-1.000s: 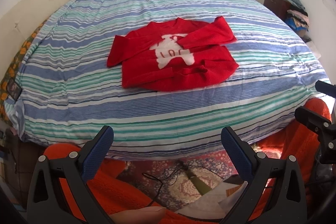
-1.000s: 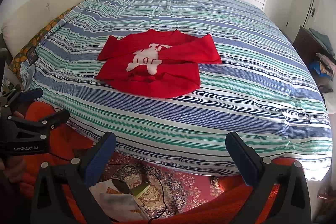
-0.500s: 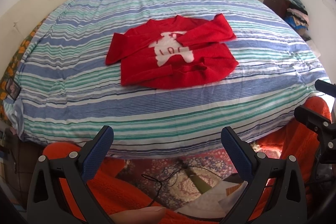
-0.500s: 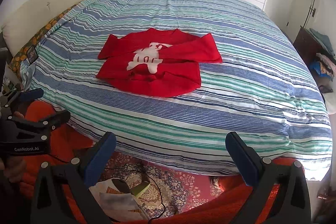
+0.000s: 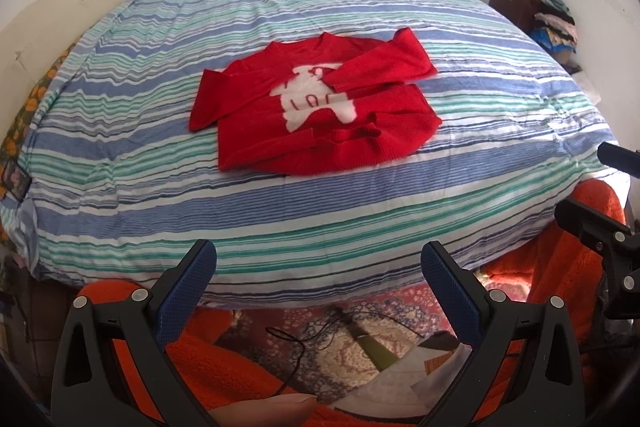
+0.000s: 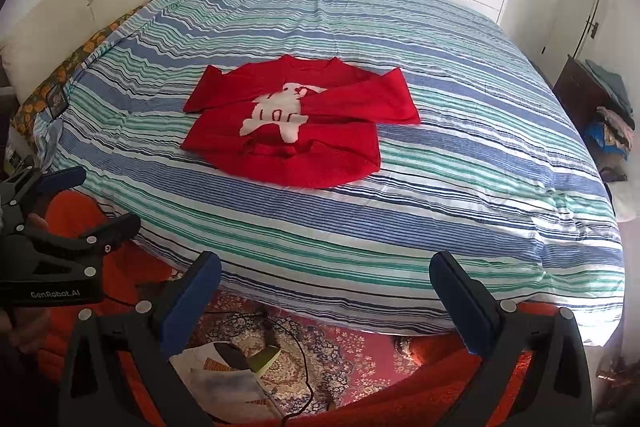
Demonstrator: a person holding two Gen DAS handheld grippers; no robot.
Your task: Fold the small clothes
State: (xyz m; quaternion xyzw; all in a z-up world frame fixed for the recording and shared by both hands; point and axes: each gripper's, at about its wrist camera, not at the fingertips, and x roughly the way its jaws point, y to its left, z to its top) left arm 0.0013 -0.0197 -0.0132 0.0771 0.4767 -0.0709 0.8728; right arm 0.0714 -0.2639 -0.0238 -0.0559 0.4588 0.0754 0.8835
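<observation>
Covering the bed [image 5: 320, 211], striped duvet [image 6: 440, 187].

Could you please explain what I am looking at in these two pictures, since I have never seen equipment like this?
There is no robot here: a person holds a hand-held clamp tool in each hand, and each tool carries a wide-angle camera looking forward along its jaws. One picture comes from the left gripper, the other from the right gripper; the black arms with blue pads at the bottom of each picture are that tool's own jaws. Both stand wide open and hold nothing. Each tool also shows at the edge of the other's picture. Ahead is a bed with a blue, green and white striped cover. On it lies a small red knitted sweater with a white animal design, one sleeve folded across its front. A patterned red rug covers the floor.
</observation>
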